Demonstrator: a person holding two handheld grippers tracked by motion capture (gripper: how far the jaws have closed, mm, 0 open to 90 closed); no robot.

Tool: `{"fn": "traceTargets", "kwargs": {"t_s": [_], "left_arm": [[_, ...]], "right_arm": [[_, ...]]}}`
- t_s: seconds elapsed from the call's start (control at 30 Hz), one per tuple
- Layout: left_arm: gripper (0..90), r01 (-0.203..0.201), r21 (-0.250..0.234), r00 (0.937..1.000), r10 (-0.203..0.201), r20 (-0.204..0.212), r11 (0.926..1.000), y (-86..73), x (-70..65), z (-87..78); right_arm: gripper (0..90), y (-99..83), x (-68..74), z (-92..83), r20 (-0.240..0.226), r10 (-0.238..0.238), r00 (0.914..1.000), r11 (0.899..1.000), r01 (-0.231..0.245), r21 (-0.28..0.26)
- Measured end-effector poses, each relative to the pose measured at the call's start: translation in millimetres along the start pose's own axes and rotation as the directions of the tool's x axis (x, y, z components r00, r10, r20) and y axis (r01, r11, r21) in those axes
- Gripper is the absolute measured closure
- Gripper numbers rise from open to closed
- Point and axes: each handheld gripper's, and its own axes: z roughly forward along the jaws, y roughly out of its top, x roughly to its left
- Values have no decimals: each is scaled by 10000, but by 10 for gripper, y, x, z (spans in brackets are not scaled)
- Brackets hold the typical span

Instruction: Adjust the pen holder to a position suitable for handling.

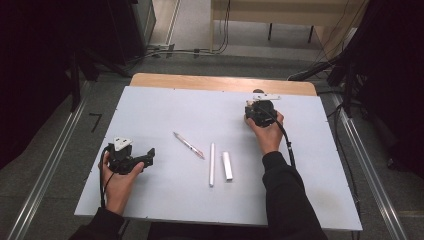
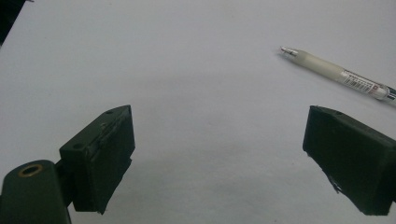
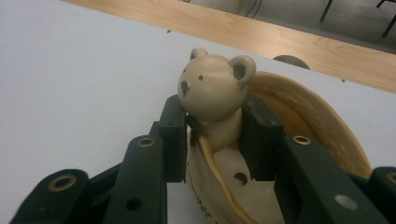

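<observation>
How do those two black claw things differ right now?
The left gripper has its jaws spread wide over bare table, nothing between them; the right gripper has its jaws closed on a beige bear figure. The left sits near the table's front edge, close to a pen; the right is at the far edge. Each is held in one hand.

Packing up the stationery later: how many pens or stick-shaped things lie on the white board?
3: a pen left of centre, a long white stick at the middle, a short white stick just right of it.
</observation>
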Motion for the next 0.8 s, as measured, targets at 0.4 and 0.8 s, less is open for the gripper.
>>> {"fn": "traceTargets", "kwargs": {"t_s": [0.4,0.8], "left_arm": [[93,-9,31,10000,9,29,10000,-2,7,5],[94,-39,64,10000,39,44,10000,-2,2,6]], "right_arm": [[638,-11,20,-9,-152,-80,9999,10000,80,-23],[638,-26,279,-66,-912,-411,9950,9991,413,2]]}}
